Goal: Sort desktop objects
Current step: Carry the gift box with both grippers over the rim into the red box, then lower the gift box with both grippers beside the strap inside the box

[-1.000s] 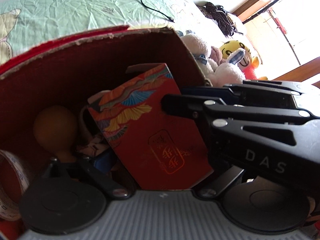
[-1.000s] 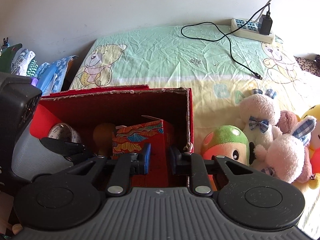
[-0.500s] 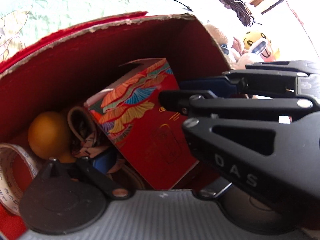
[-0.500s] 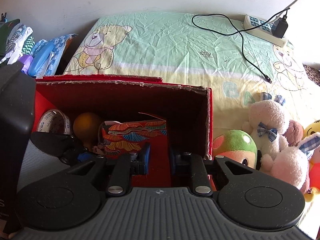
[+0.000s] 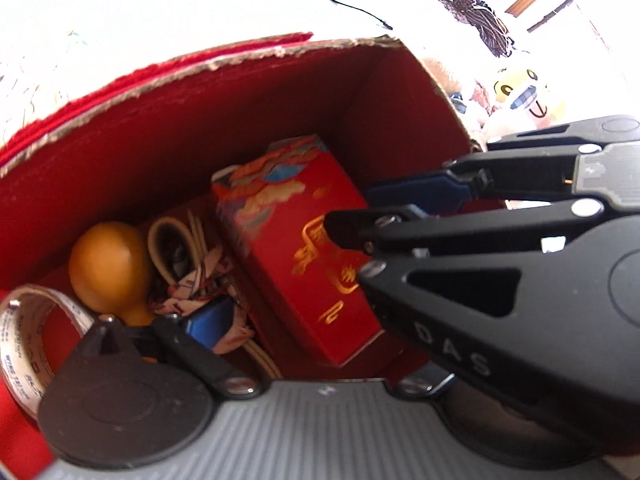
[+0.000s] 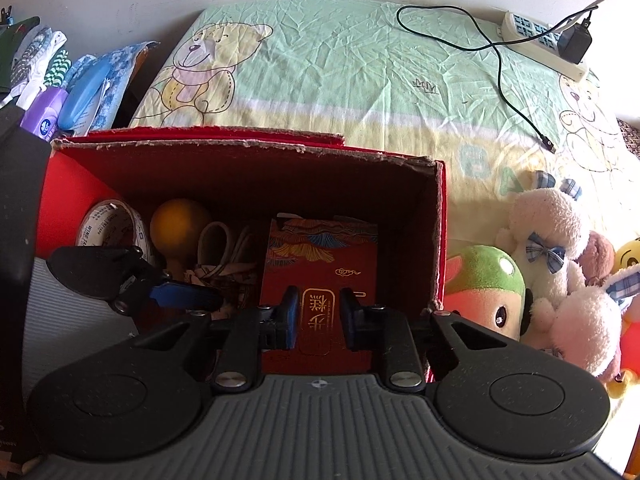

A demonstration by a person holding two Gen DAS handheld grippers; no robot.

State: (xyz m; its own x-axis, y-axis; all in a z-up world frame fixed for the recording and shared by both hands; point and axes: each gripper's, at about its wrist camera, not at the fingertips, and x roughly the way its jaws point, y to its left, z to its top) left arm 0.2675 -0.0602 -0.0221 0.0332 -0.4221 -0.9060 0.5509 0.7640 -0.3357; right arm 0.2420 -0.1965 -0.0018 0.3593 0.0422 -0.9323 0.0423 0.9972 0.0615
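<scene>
Both hand-held grippers are held over an open red cardboard box (image 6: 439, 240) that sits on a bed with a bear-print sheet (image 6: 360, 72). From the right wrist camera, the right gripper (image 6: 318, 316) is seen with its blue-padded fingers spread a little apart, nothing pinched between them; a red gift carton (image 6: 320, 276) with gold lettering is seen behind the gap, lying inside the box toward its right wall. The left gripper (image 6: 176, 294) is seen in the same view at the left, reaching into the box, one blue pad showing; whether it is spread or pressed together cannot be told, since only one finger is visible and the other is hidden in the left wrist view behind the right gripper's black body.

In the left wrist view the red gift carton (image 5: 304, 256) is shown tilted on the box floor. To its left a heap of cord and patterned cloth (image 5: 196, 276) is seen, then an orange ball-shaped object (image 5: 108, 264), then a roll of printed tape (image 5: 24, 328) against the left side. Outside the box, to the right, plush toys (image 6: 552, 264) are piled on the sheet. A power strip (image 6: 540, 46) with a black cable lies at the far edge of the bed.
</scene>
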